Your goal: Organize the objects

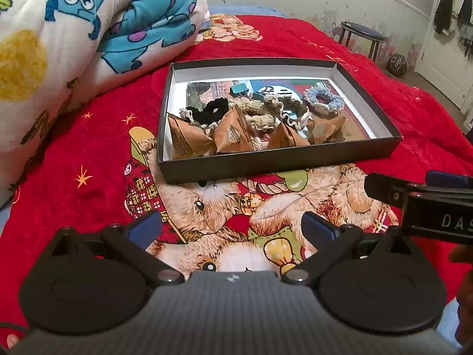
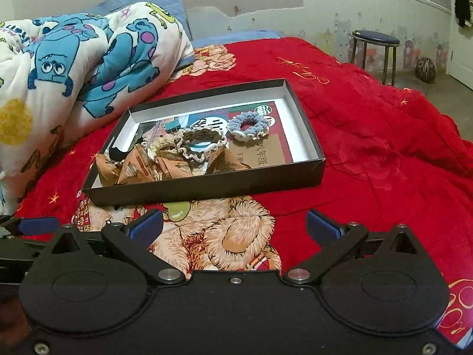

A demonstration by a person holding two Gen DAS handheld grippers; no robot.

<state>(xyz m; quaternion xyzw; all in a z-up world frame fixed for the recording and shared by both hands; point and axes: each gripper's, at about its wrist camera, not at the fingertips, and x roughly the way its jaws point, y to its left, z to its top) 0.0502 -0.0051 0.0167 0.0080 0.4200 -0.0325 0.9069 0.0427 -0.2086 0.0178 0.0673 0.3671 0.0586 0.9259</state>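
Your left gripper [image 1: 232, 226] sits low centre in the left view, jaws spread wide, nothing between the blue pads, hovering over the red blanket [image 1: 97, 136] with the teddy print. Your right gripper [image 2: 235, 226] is the same in its own view: jaws released, empty, above the bear print. The right gripper's side also pokes in at the right edge of the left view, and one blue pad of the left one shows at the left edge of the right view, so the two are side by side and apart. The box [image 1: 275, 159], black outside and white inside, lies on the blanket in mid-frame, ahead of both grippers and not touching either. Inside it, along the near wall: brown snack packets [image 1: 230, 136] in a row, crumpled and leaning on each other. Behind them, a black scrunchie [image 1: 207, 111] toward the left, a beige scrunchie [image 1: 260, 115] in the middle, and a brown-and-cream frilled one [image 2: 201, 140] overlapping the packets. A blue scrunchie [image 2: 249, 127] lies apart toward the far right corner of the box, flat on a printed card [image 2: 275, 145] that lines the bottom. A teal clip [image 1: 239, 90] sits near the far wall, centre-left. Upper left of both views: a bunched white quilt [image 2: 59, 68] with blue monsters, just beside the box's left side; can't tell if it touches. Upper right: a stool [image 2: 375, 40] on the floor by the wall, well apart from the bed.
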